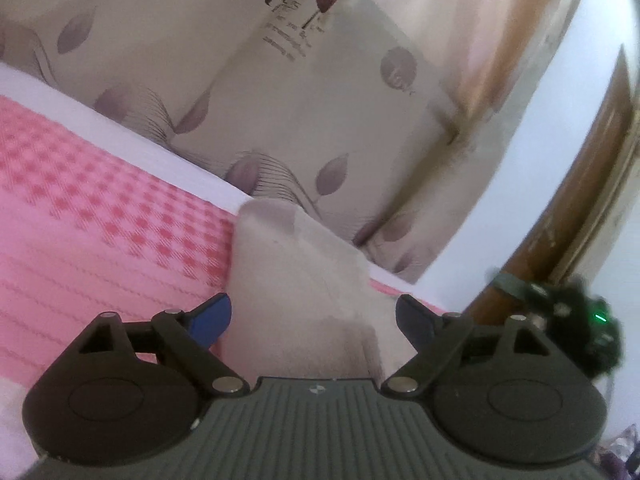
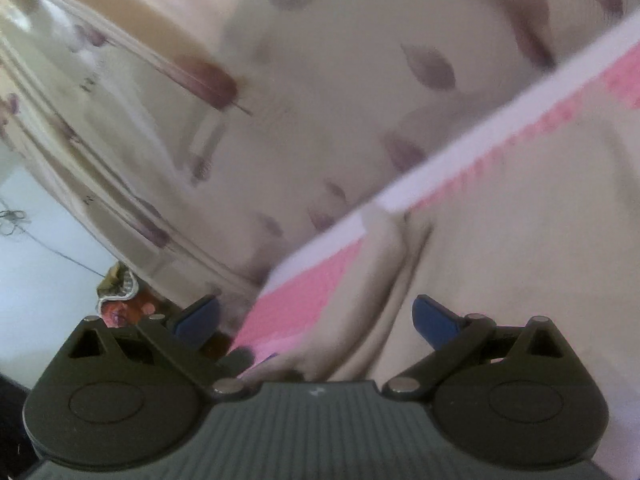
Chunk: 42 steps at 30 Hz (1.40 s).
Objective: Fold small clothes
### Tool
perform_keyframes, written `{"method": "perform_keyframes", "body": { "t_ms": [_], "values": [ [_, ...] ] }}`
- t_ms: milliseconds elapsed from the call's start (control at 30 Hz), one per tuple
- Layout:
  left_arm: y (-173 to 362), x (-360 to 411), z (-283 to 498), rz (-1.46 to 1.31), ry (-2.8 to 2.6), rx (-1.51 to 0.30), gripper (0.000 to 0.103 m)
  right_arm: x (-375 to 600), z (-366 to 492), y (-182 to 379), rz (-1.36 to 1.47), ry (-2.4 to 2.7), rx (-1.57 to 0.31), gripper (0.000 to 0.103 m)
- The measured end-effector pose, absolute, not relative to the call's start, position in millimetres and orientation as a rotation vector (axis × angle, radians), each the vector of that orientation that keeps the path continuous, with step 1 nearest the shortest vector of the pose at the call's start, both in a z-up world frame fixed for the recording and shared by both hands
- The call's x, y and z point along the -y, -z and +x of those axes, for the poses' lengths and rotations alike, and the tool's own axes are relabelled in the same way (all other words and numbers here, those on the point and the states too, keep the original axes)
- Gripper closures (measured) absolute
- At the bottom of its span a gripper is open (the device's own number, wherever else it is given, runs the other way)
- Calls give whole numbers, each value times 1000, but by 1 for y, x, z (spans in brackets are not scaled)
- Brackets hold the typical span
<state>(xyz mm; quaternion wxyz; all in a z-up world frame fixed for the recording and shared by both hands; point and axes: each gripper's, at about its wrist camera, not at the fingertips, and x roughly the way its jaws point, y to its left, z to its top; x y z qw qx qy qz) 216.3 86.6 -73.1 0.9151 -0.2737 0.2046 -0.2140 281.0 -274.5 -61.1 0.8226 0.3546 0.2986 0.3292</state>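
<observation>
- The bed cover (image 1: 80, 208), pink checked with a white border, spreads under both grippers; the right wrist view is tilted and blurred.
- A leaf-printed curtain (image 1: 280, 100) hangs behind the bed.
- The beige garment (image 1: 296, 280) lies flat on the cover, near its far edge.
- The left gripper (image 1: 314, 316) is released, jaws wide, the garment lying below and between them, unpinched.
- The right gripper (image 2: 316, 320) is likewise spread over beige cloth, gripping nothing.

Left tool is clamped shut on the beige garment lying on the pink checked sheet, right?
Not clamped. The left wrist view shows the left tool open, its pads clear of the beige garment, which does lie on the pink checked sheet.
</observation>
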Motion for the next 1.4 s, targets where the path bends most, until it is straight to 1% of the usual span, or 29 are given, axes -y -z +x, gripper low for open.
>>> {"method": "perform_keyframes", "body": {
  "t_ms": [100, 200, 233, 300, 400, 500, 600, 700, 833, 900, 967, 1000, 1033, 1067, 1133, 1200, 1300, 1400],
  "values": [
    [82, -75, 215, -568, 501, -425, 16, 266, 303, 79, 836, -699, -691, 0],
    [84, -61, 211, -497, 562, -415, 15, 261, 313, 91, 909, -734, -721, 0],
    [82, -56, 210, -463, 587, -413, 15, 258, 316, 94, 904, -734, -735, 0],
    [82, -46, 209, -400, 623, -439, 12, 251, 318, 94, 876, -717, -741, 0],
    [82, -29, 204, -302, 661, -457, 11, 245, 327, 95, 889, -740, -756, 0],
    [84, -25, 200, -268, 690, -466, 9, 229, 337, 91, 835, -766, -777, 0],
    [87, -27, 203, -294, 718, -486, 9, 216, 352, 89, 779, -790, -802, 0],
    [89, -29, 205, -318, 727, -490, 9, 205, 360, 93, 674, -772, -827, 0],
    [90, -34, 202, -334, 734, -479, 7, 190, 354, 84, 538, -754, -839, 0],
    [91, -39, 200, -356, 731, -465, 5, 191, 354, 84, 522, -759, -849, 0],
    [91, -47, 199, -388, 704, -446, 5, 191, 354, 84, 538, -762, -830, 1],
    [92, -51, 197, -410, 687, -431, 5, 188, 353, 84, 512, -755, -814, 22],
    [90, -55, 196, -428, 672, -416, 5, 183, 351, 83, 451, -721, -795, 45],
    [87, -59, 192, -447, 651, -394, 5, 179, 351, 82, 416, -692, -793, 73],
    [85, -66, 188, -476, 607, -358, 3, 180, 350, 82, 432, -684, -766, 76],
    [84, -74, 185, -501, 543, -328, 2, 183, 348, 78, 431, -675, -736, 82],
    [84, -83, 184, -536, 458, -302, 0, 203, 343, 67, 481, -662, -692, 83],
    [88, -88, 191, -586, 438, -344, 0, 231, 337, 54, 485, -631, -650, 83]
  ]
}}
